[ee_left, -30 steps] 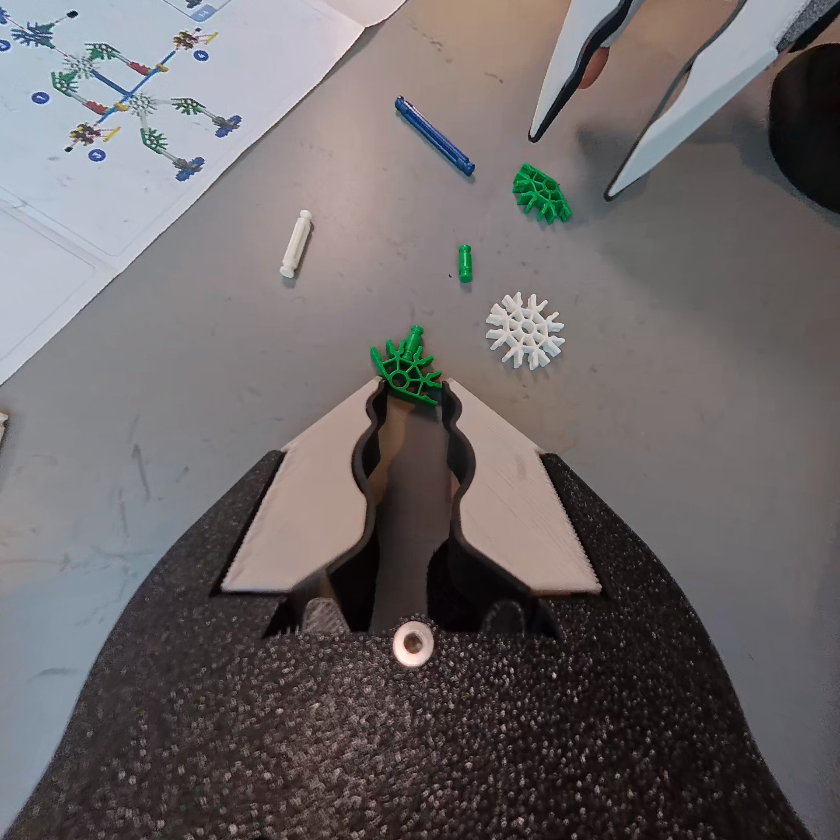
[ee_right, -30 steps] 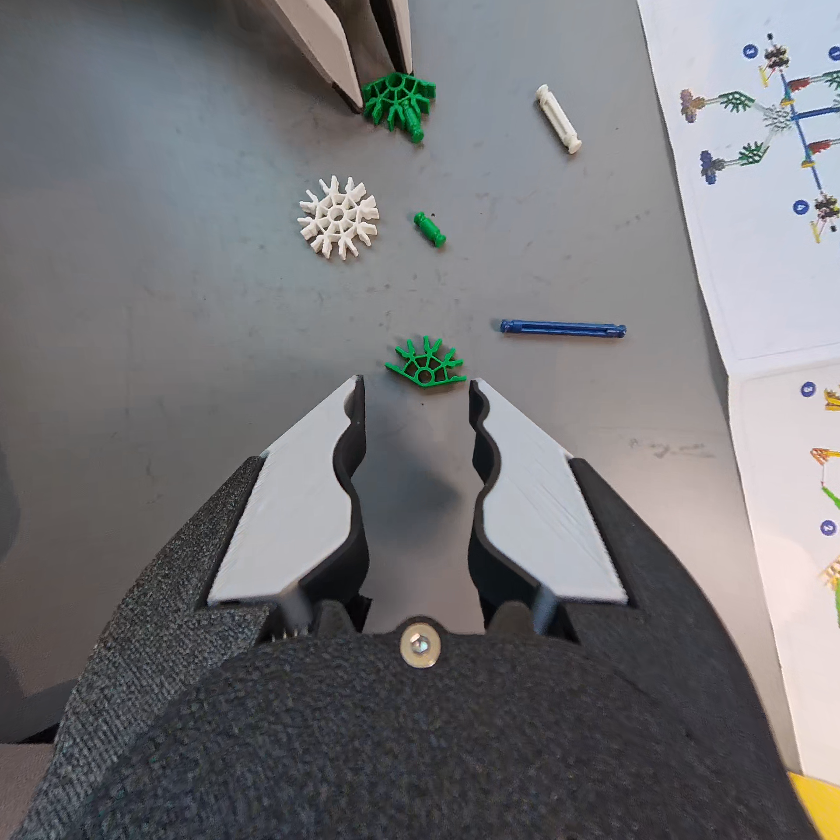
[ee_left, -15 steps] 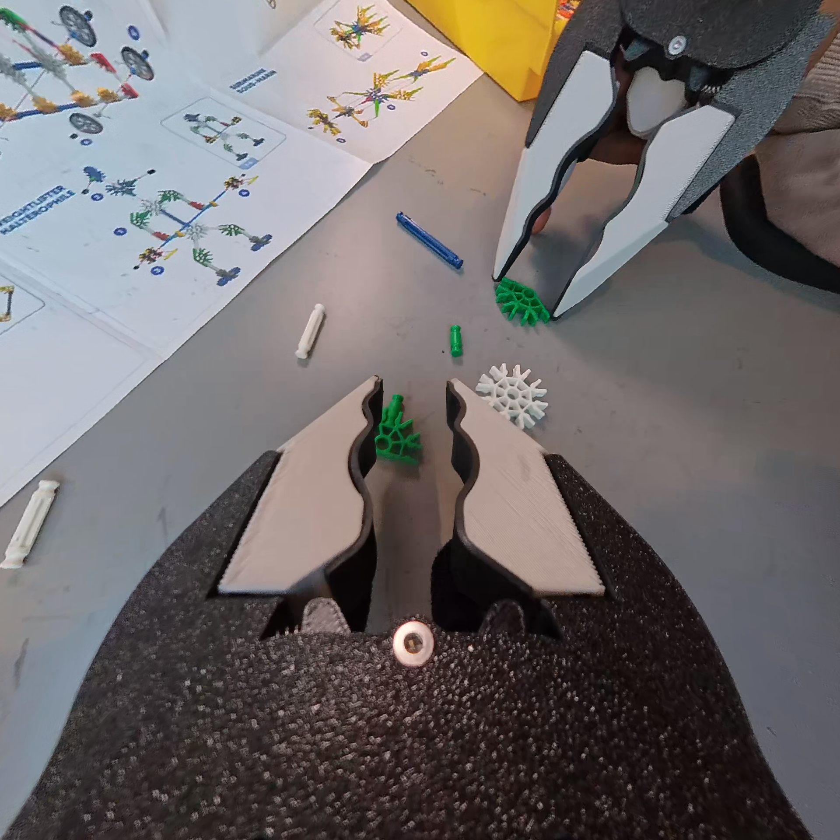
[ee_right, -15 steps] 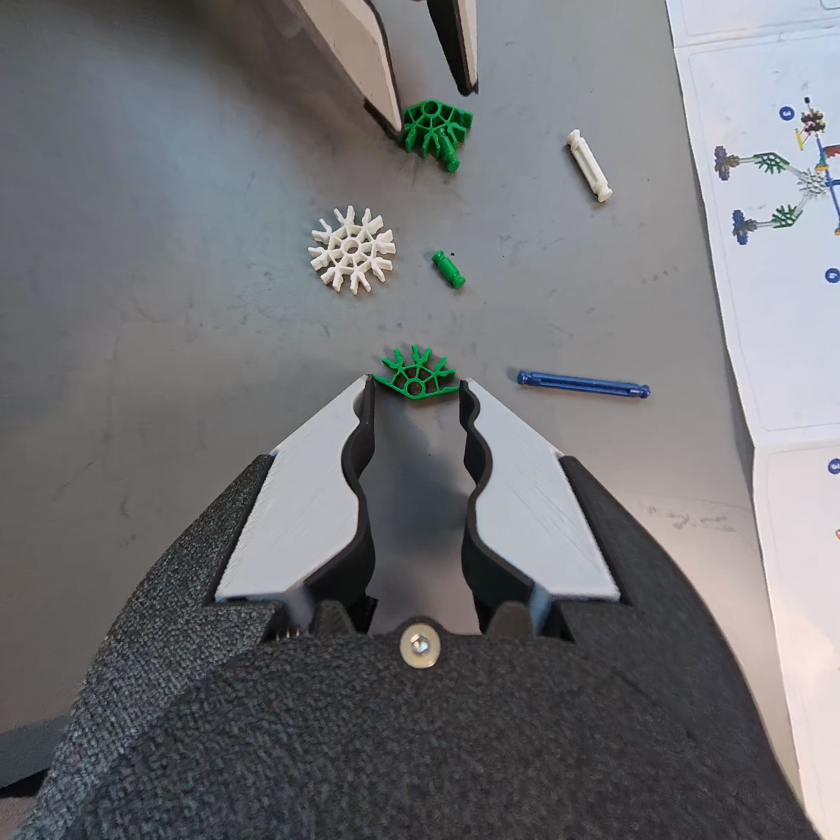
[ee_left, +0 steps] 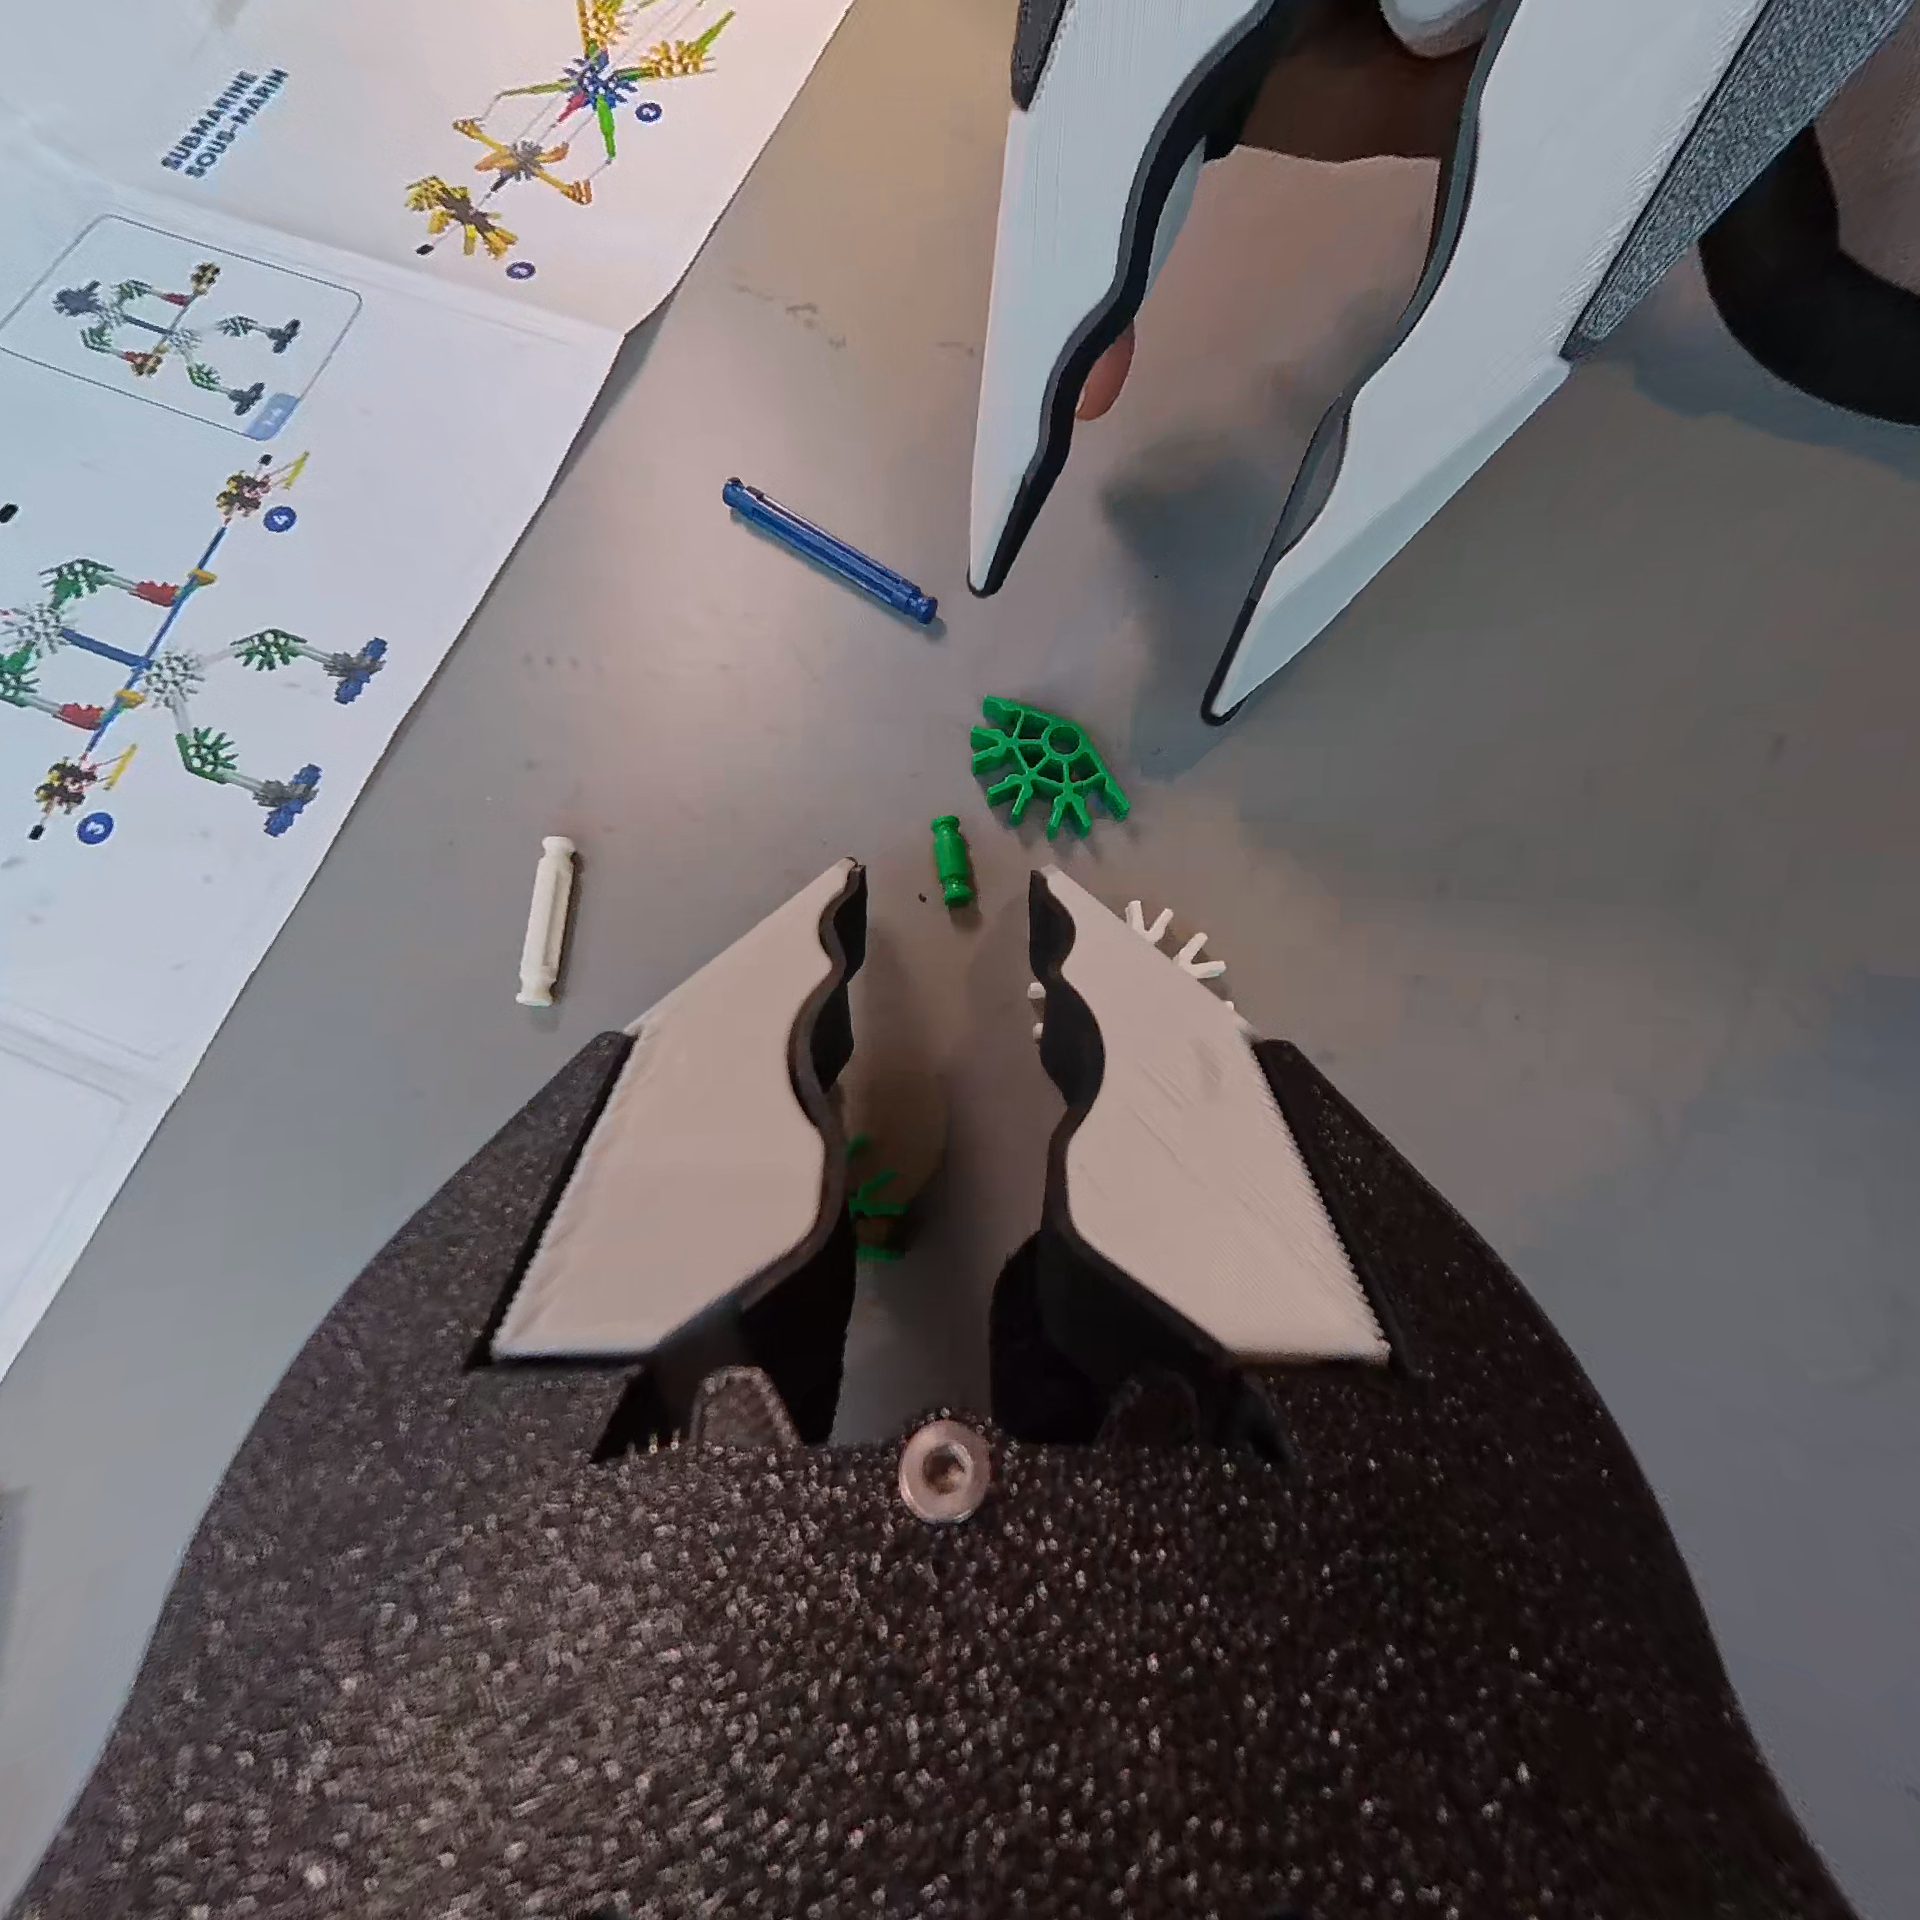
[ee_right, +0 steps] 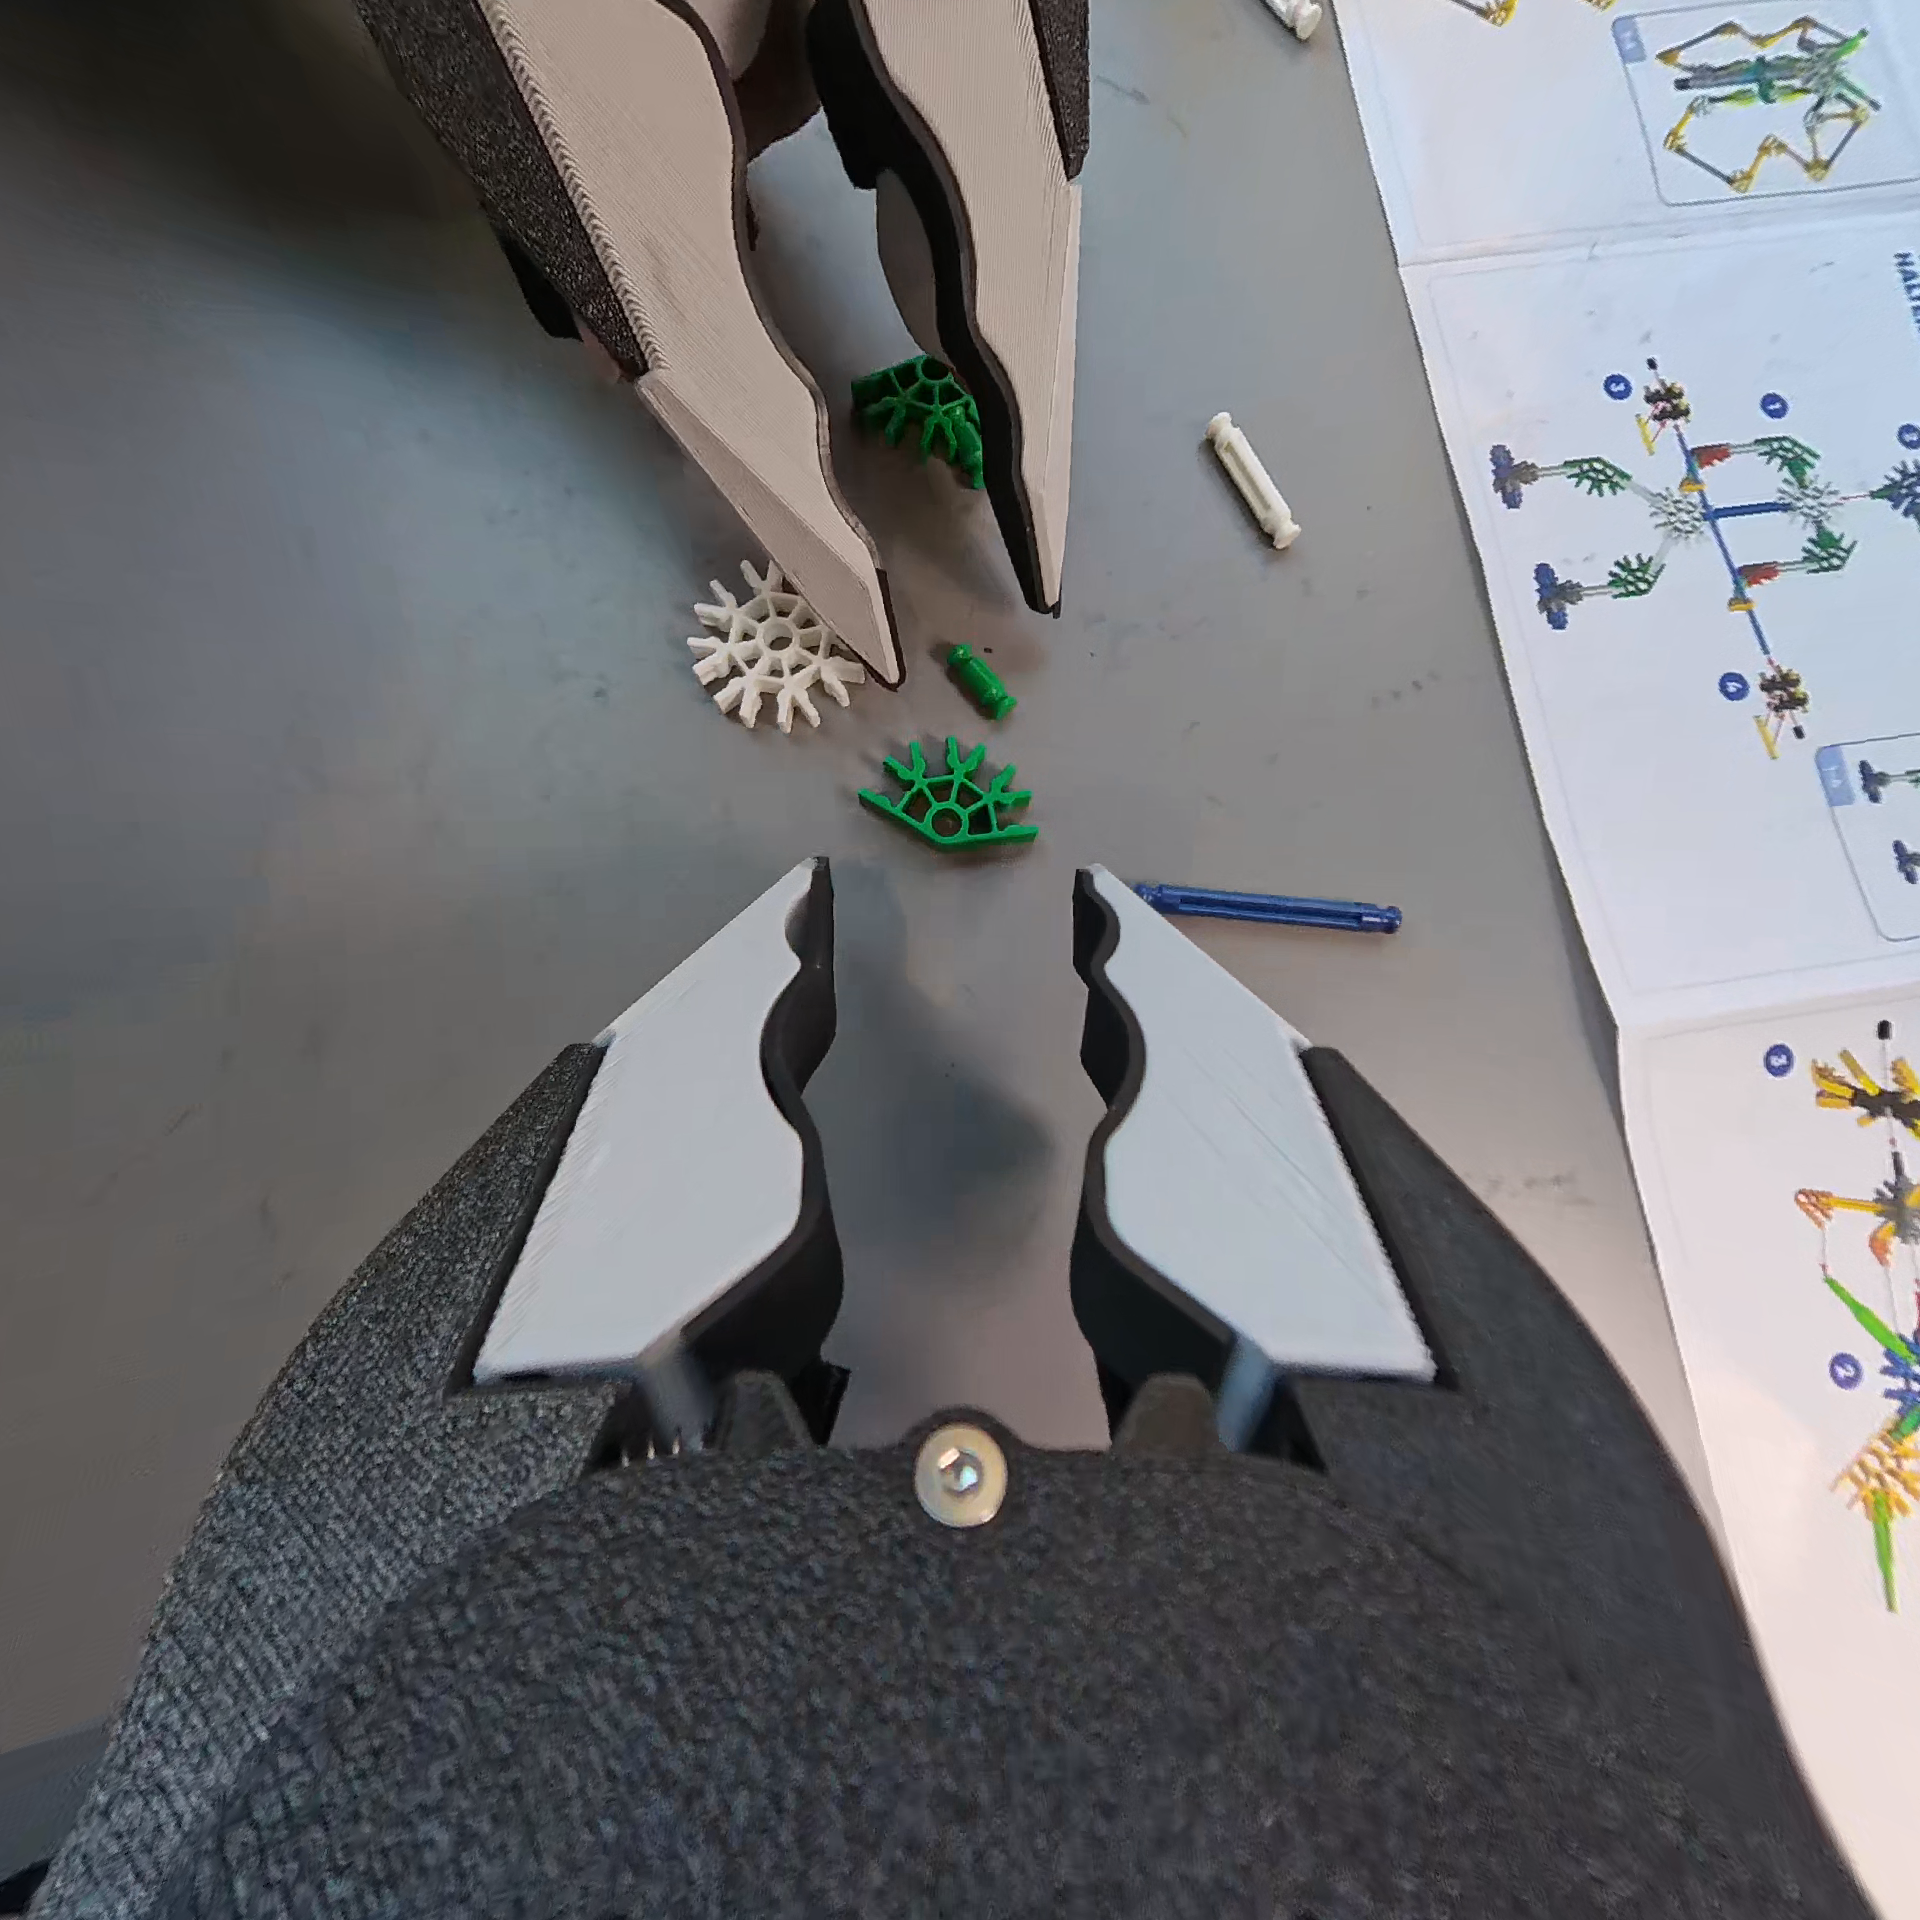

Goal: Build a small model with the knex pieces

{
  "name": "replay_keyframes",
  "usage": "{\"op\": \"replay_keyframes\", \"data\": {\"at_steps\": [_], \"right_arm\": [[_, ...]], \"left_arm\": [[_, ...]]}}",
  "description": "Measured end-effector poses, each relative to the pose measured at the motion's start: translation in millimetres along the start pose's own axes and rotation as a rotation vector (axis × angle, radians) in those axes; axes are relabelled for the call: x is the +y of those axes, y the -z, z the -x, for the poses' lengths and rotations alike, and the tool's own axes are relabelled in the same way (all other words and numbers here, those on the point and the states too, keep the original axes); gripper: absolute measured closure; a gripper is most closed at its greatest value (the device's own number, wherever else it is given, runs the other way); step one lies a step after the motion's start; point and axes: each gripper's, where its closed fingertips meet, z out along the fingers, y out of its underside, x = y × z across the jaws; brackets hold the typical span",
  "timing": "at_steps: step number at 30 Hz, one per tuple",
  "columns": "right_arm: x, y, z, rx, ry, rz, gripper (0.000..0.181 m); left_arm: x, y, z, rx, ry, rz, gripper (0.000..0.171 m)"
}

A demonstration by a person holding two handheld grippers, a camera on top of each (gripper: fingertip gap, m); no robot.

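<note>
Two grippers over toy parts on a grey table [ee_right: 312, 727].

Left gripper [ee_left: 945, 883] released, a green fan [ee_right: 914, 405] with rod lying loose between its fingers, seemingly ungripped. Right gripper [ee_right: 951, 873] released, just short of a second fan [ee_right: 951, 800]. Risk: closing fingers may skid either flat fan aside.

A fan connector [ee_right: 948, 803] lies between both grippers, a short rod [ee_right: 981, 680] just beyond it.

Grey matte tabletop [ee_left: 1558, 1039], scuffed. White folded instruction sheet with coloured model diagrams [ee_left: 260, 520] lies along one edge. Loose plastic parts: white snowflake connector [ee_right: 774, 649], short green rod [ee_left: 952, 860], blue rod [ee_left: 828, 551], white rod [ee_left: 548, 920], two green fan connectors [ee_left: 1044, 766].
</note>
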Motion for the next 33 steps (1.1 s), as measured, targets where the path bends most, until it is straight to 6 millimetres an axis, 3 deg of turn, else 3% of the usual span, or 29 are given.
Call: {"op": "replay_keyframes", "data": {"at_steps": [17,22,29,33], "right_arm": [[-0.8,-18.0,7.8,-0.028,-0.010,0.042,0.134],[-5.6,-22.7,8.1,-0.025,0.012,0.033,0.144],[-7.5,-23.3,16.2,-0.050,0.078,0.012,0.161],[-4.4,-22.5,9.1,-0.017,0.075,0.032,0.155]], "left_arm": [[1.2,-7.0,-1.8,0.003,-0.058,0.006,0.155],[-0.6,-9.8,-3.1,0.001,-0.142,0.022,0.167],[1.2,4.6,-19.6,0.130,-0.225,0.000,0.167],[2.9,10.8,-26.9,0.218,-0.210,-0.007,0.167]]}}
